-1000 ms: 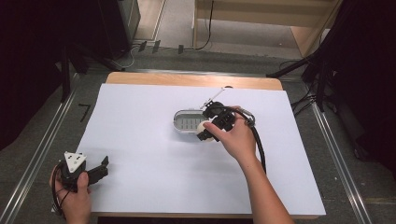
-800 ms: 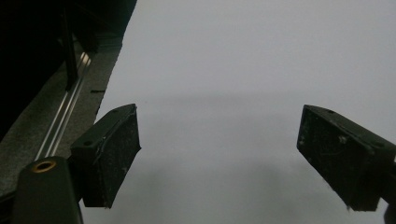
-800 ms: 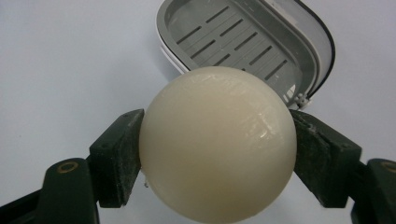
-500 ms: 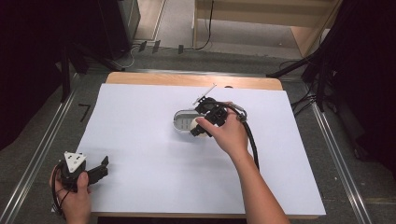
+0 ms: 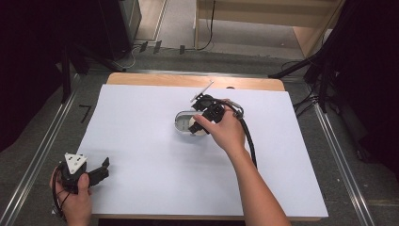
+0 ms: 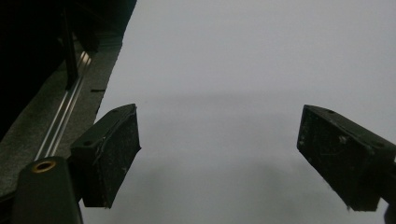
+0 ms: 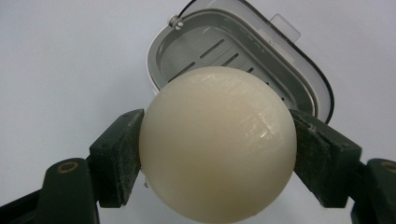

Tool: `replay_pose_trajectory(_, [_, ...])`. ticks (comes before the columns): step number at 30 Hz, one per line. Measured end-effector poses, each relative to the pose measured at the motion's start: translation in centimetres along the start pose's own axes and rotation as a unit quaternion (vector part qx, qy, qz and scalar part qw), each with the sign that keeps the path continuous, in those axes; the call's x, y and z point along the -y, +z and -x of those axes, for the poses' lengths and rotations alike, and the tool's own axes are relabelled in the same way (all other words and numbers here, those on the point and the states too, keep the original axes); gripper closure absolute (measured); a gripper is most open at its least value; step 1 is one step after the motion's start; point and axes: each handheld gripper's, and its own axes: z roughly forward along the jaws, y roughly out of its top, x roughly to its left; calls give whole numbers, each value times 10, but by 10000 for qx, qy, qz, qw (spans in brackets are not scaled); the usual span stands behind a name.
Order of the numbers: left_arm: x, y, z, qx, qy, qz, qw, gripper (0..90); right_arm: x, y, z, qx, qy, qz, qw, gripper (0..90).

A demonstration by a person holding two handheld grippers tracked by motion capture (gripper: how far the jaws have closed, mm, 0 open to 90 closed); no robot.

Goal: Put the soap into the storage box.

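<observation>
Right now the right tongs point(image 7: 217, 154) are clamped on a pale, cream-coloured ball point(image 7: 218, 142), one black jaw pressed to each side of it. Seen along those jaws in the right gripper view, the ball sits in front of a small grey tray point(image 7: 299, 70) with rounded corners and slots in its floor; a thin dark cord runs round part of its rim. From above, the right tongs point(image 5: 196, 126) hang over the near right part of that tray point(image 5: 181, 123), which lies a little right of the middle of the counter point(image 5: 141, 155), towards its far side. The ball point(image 5: 194, 127) shows there as a small white spot between the jaws, at the tray's edge; whether it touches the tray I cannot tell. The person's right hand point(image 5: 228, 132) grips the tool from the near right, the cable trailing back along the forearm.

Over at the near left corner the left tongs point(image 5: 101, 170) rest in the other hand point(image 5: 75, 197), well apart from the tray. In the left gripper view their jaws stand wide apart, with bare white counter point(image 6: 233, 70) between them. A metal rail point(image 5: 35, 155) runs along the floor just left of the counter.
</observation>
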Motion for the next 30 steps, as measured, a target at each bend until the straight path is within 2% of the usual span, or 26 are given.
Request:
replay_pose_trajectory(16, [0,0,0,-4,13,-38,10000,140,-19,15,6,-11,123,-14,9999,246])
replay_pose_trajectory(30, [0,1,0,-14,22,-41,10000,140,-22,27,11,72,316,-85,9994,246])
